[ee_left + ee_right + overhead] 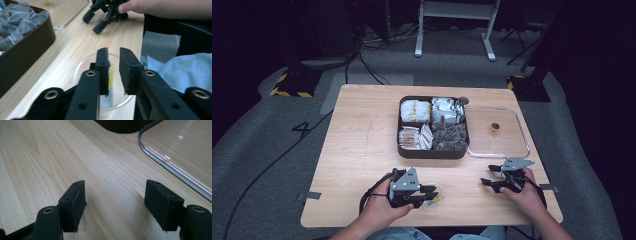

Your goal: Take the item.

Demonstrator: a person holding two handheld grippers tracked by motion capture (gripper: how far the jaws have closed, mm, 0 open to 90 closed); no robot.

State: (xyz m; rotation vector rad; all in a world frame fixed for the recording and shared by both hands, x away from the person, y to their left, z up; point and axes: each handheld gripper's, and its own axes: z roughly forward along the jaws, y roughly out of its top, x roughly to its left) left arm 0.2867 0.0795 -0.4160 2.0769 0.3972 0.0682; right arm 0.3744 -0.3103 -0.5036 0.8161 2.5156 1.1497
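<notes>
Your left gripper [430,192] sits near the front edge of the desk [357,150], a little left of its middle, with your left hand [379,207] wrapped around its body. Its jaws reach over a small clear cup [82,72] that lies on the wood just beside that front edge. In the left gripper view the two pads stand close together with a narrow gap between them, and a yellow piece [111,76] shows through that gap inside the cup. Whether the pads actually pinch the cup's rim or the yellow piece, you cannot tell from here.

Your right gripper [492,176] rests toward the front right corner of the desk, held in your right hand [524,195]. Its jaws are spread wide with bare wood between them, released and gripping nothing. In the right gripper view the rounded corner of a clear lid [180,150] lies flat on the desk just ahead and to the right of the jaws.

A dark brown tray [432,152] with four compartments sits at the middle of the desk, toward the back edge, packed with tea bags and sachets. The clear lid [524,135] lies beside it on the right, touching the tray's right side, and a small brown knob [495,127] stands on it.
</notes>
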